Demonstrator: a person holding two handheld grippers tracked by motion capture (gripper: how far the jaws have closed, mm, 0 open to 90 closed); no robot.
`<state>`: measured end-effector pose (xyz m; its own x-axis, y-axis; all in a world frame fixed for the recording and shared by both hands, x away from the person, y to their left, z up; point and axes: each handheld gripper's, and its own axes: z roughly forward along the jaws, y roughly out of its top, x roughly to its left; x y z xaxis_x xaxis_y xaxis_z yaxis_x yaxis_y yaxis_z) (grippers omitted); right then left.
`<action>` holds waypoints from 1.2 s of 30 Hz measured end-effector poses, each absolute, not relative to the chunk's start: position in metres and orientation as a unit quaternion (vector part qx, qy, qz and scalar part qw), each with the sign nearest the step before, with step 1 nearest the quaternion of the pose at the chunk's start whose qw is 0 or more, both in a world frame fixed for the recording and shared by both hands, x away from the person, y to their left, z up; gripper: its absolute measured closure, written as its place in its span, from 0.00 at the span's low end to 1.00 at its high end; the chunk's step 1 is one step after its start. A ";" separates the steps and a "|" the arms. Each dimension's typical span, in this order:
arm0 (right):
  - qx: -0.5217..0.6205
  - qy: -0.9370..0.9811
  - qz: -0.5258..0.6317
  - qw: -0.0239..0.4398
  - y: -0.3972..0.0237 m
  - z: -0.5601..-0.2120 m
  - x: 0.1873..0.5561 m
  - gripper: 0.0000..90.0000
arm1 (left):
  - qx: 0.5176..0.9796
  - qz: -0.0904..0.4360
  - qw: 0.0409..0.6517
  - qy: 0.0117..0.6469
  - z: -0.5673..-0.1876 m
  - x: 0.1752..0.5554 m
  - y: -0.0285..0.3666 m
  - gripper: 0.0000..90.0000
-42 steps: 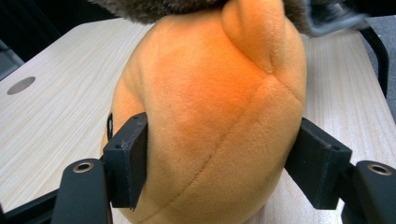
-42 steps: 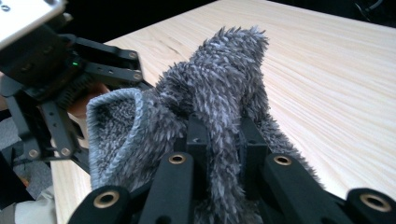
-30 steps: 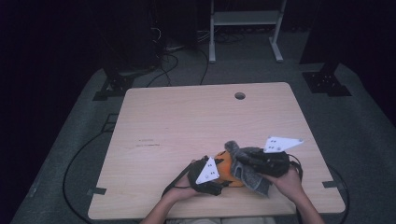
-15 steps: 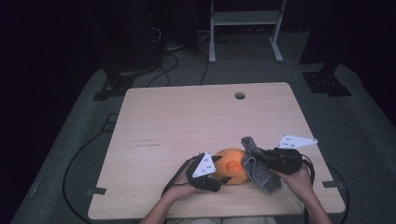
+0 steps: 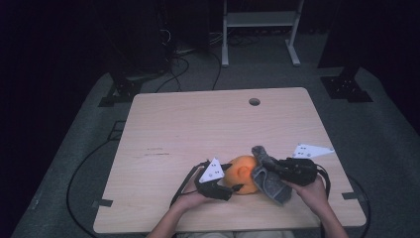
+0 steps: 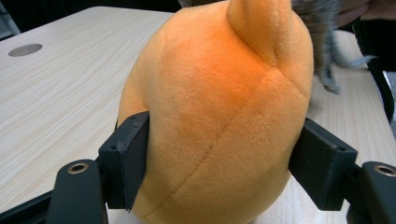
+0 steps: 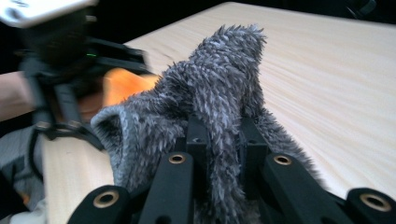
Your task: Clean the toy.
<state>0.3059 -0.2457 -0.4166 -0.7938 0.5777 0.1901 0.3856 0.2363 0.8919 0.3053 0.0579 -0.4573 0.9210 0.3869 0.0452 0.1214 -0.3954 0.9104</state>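
Partly hidden: orange plush behind grey fuzzy cloth, right gripper.

no legible text, labels, brands or numbers anywhere, small dark marks on the white three-cornered plates of both grippers, too small to read

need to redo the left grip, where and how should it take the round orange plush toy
Grip the round orange plush toy across its wide lower body, coming in level from the person's side, as the left gripper does. The body is broad and soft there, so the pads sink in; the small ear on top gives little hold, and the grey fuzzy cloth crowds its right.
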 end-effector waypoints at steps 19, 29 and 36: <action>0.267 0.787 0.546 0.105 -0.222 -0.398 0.291 0.86 | 0.822 0.122 0.531 0.167 -0.459 0.310 0.060 0.28; 0.314 0.773 0.541 0.105 -0.244 -0.413 0.296 0.86 | 0.818 0.135 0.536 0.161 -0.459 0.309 0.055 0.28; 0.237 0.792 0.548 0.130 -0.197 -0.383 0.274 0.86 | 0.823 0.151 0.531 0.137 -0.458 0.305 0.047 0.29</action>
<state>0.2744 -0.1973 -0.3828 -0.8538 0.5179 0.0535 0.2328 0.2878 0.9290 0.3049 0.0471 -0.4579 0.9167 0.3861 0.1027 0.0656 -0.3991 0.9146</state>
